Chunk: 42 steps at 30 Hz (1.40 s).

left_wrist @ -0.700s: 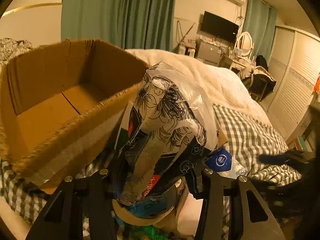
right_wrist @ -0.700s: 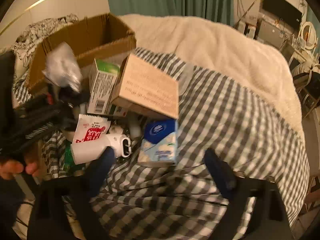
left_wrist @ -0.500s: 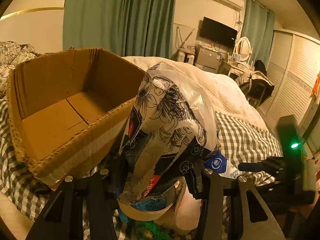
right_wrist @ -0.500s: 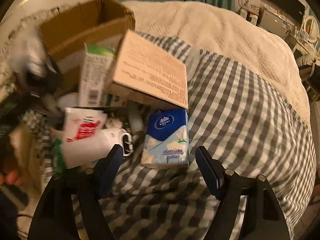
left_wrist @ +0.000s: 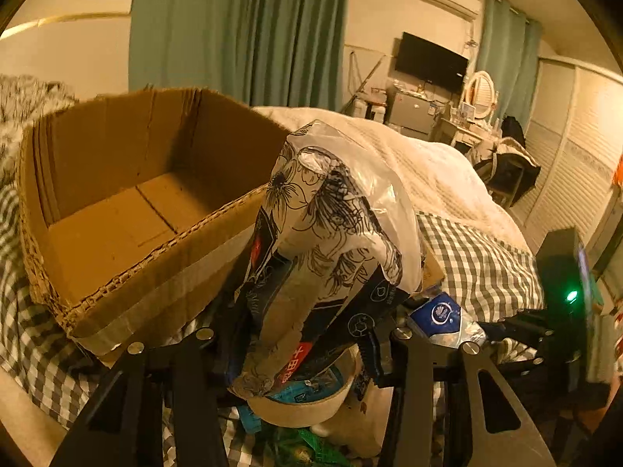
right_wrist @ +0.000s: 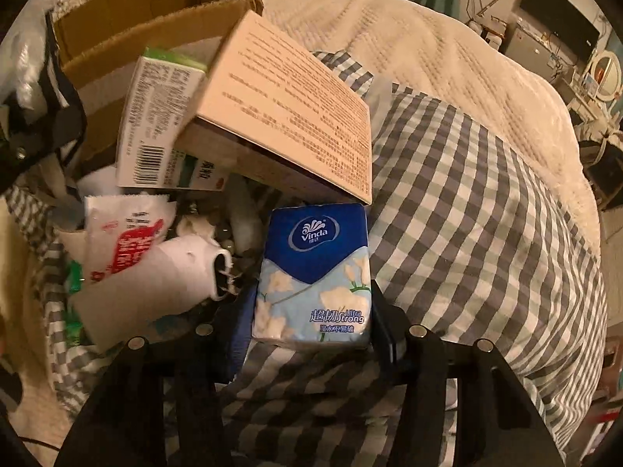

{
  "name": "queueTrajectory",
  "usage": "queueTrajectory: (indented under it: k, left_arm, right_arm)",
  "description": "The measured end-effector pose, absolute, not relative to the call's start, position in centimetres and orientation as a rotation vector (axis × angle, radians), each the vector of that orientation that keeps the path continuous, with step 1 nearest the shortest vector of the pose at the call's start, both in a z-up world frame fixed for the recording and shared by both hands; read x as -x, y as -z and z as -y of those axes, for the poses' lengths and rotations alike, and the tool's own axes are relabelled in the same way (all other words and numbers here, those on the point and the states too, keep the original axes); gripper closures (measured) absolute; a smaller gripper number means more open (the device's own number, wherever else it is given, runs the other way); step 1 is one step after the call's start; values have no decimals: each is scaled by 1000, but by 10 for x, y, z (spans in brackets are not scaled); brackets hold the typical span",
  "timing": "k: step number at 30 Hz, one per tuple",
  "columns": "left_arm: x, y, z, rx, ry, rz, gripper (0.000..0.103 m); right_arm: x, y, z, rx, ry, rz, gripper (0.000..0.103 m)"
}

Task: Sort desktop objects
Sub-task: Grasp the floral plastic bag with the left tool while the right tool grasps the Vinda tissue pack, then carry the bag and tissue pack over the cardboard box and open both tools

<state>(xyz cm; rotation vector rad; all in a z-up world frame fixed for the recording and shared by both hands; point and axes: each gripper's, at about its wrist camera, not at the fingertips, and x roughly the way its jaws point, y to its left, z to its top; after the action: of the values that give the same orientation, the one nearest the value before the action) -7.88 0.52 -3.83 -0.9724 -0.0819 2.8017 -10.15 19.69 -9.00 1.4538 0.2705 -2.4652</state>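
My left gripper (left_wrist: 300, 346) is shut on a crumpled plastic bag with black flower print (left_wrist: 331, 233), held up beside the near right wall of an open cardboard box (left_wrist: 117, 202). The box shows nothing inside. In the right wrist view a blue Vinda tissue pack (right_wrist: 315, 272) lies on the checked cloth (right_wrist: 467, 233). My right gripper (right_wrist: 311, 334) points steeply down and is shut on the pack, with a finger against each long side. The cardboard box (right_wrist: 155, 11) stands at the back left there.
Leaning behind the pack are a tan printed box (right_wrist: 288, 109) and a green-and-white carton (right_wrist: 159, 116). A red-and-white sachet (right_wrist: 124, 233) and a white object (right_wrist: 155, 284) lie to its left. A tape roll (left_wrist: 303, 401) sits under the bag. A white quilt (right_wrist: 428, 58) covers the bed beyond.
The right gripper came down over the tissue pack and its jaws narrowed onto the pack's sides. The left gripper kept hold of the bag and shifted a little along the box.
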Motion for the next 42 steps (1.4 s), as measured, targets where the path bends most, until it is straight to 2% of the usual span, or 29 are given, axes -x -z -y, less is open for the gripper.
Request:
queueTrajectory:
  k: [4,13,18,24,27,33,37,42]
  left_arm:
    - [67,29,-13,952,-2780,28,55]
    - [30,-12,10,919,-2778,58,55]
    - [29,-45,37,883,-2824,66,55]
    - [55,-89,68,822,-2879,-21,55]
    - [71,-95,82,797,-2925,-7,55]
    - [105,-72,121,809,-3005,121,55]
    - [129,-48,126,839,-2993,17,55]
    - [140,-45,116,783,-2980,-38,55]
  right_arm:
    - [75,63,-194,-1360,2453,-130,51]
    - [-3,2,-177,-1129,2522,-98,51]
    - [3,-24,-170,-1082,2501,-45,51]
    - [29,-69,-144,-963,2474,-21,50]
    - [45,-83,-127,-916,2469,44,50]
    - [94,-80,-87,-873,2415,189,50]
    - [134,-58,-61,-922,2386,189,50]
    - [167,-39,-46,-961,2367,241,50]
